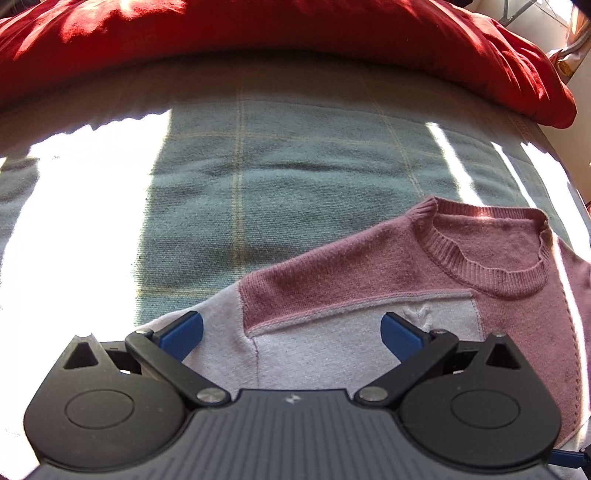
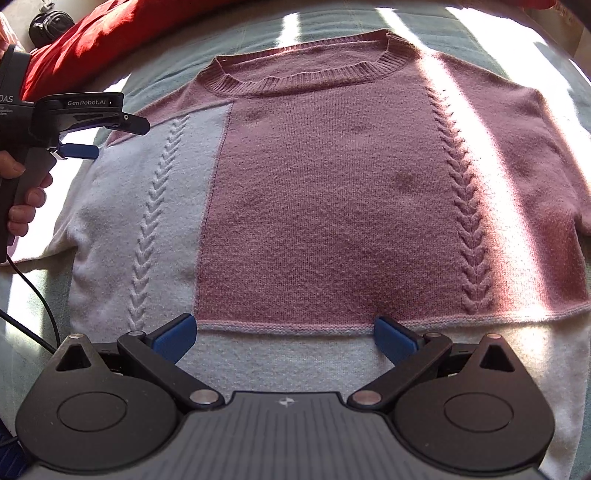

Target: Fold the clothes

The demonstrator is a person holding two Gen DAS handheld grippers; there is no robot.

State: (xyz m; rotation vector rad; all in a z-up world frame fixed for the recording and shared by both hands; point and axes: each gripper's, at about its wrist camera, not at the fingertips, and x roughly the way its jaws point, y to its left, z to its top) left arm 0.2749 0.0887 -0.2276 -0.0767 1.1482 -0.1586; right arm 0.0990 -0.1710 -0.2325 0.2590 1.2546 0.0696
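My right tongs (image 2: 283, 338) are spread wide, nothing between them, hovering over the hem band of the sweater (image 2: 325, 184). The sweater lies flat, front up, on the bed (image 2: 155, 70), its collar (image 2: 306, 70) pointing away from me toward the red duvet (image 2: 85, 33) at the far edge. Each blue fingertip sits near the seam where the pink body meets the pale hem band.

My left tongs (image 1: 291, 334) are also spread, empty, over the sweater's (image 1: 369, 273) shoulder on that side, above the seam between pale sleeve and pale chest panel. In the right view my hand (image 2: 22, 199) grips the left tool's handle, with a black cable trailing from it across the bed.

The sweater is a soft, fine knit: dusty pink in the middle and on one sleeve, pale whitish on the other sleeve, side panel and hem. The collar is round and ribbed. Two raised braid columns (image 2: 461, 206) run down the front, one pink, one pale. The bed cover (image 1: 295, 166) is a flat grey-green weave with thin yellowish check lines, crossed by hard strips of sunlight. The duvet (image 1: 295, 29) is plump and creased.
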